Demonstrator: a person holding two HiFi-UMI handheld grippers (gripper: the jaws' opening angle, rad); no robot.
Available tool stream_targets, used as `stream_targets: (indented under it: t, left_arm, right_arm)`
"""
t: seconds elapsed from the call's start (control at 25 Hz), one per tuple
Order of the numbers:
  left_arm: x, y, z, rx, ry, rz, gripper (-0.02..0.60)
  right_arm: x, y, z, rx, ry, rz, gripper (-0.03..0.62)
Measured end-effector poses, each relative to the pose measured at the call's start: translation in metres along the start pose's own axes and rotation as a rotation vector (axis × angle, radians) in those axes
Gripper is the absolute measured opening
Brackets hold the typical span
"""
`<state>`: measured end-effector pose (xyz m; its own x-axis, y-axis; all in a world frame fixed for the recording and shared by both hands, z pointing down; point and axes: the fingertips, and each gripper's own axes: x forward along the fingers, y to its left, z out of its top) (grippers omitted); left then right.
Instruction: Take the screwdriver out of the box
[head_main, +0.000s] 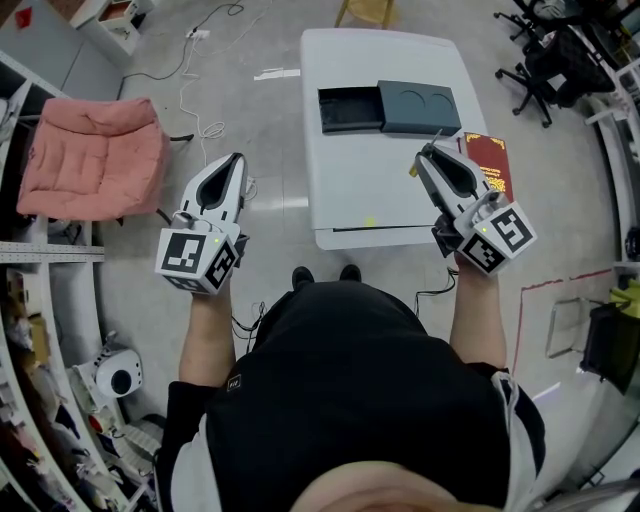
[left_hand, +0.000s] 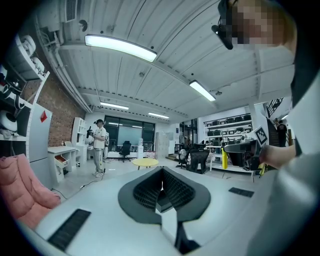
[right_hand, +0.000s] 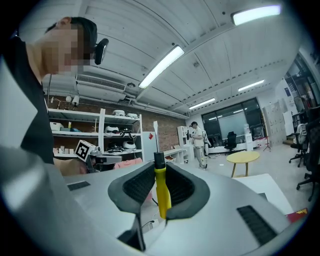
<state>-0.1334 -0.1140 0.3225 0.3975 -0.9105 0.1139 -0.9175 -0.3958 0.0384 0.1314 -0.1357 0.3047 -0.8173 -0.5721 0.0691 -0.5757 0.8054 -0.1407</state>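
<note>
Right gripper view shows right claw (right_hand: 160, 171) gripping yellow-handled screwdriver (right_hand: 162, 195).

- Yellow handle, black collar: screwdriver (right_hand: 161, 192), centre.
- Dark slate box (head_main: 390, 108) on white table (head_main: 340, 190), upper centre.
- White left gripper (head_main: 237, 158) and right gripper (head_main: 432, 155), black-and-white marker cubes.
- Pink cushion (head_main: 92, 158), left; red book (head_main: 490, 160), right.

Bare white surface (head_main: 350, 190) lies open at 12 o'clock; a dark box (head_main: 388, 108) fills its far end. At 10 o'clock the left tool (head_main: 236, 162) has open floor (head_main: 270, 130) around it, with a pink cushion (head_main: 95, 155) beyond. At 1 o'clock the right tool (head_main: 430, 160), clamping a screwdriver (right_hand: 161, 192), hangs at the surface's right edge beside a red book (head_main: 495, 150). Office chairs (head_main: 545, 60) crowd 2 o'clock.
</note>
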Motion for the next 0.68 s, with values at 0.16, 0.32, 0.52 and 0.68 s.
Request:
stream_targets:
  t: [0.16,0.32,0.52,0.68]
  left_arm:
    - [-0.0001,0.0018,0.0011,-0.006,-0.011,-0.002,0.011]
    - [-0.0002,0.0020,0.0004,-0.008,-0.010,-0.002,0.011]
    - [-0.0023,0.0034,0.0000,-0.009,-0.004,0.000,0.011]
    - [-0.0048,0.0049,0.0023,-0.008,-0.006,0.000,0.011]
  right_arm:
    - [0.0004,0.0011,0.0007,0.001,0.002,-0.001,0.084]
    - [0.0011,0.0021,0.0014,0.000,0.003,0.000,0.084]
    - [0.0017,0.0036,0.0036,0.002,-0.001,0.002,0.084]
    - [0.0024,0.0059,0.0075,-0.001,-0.003,0.003,0.084]
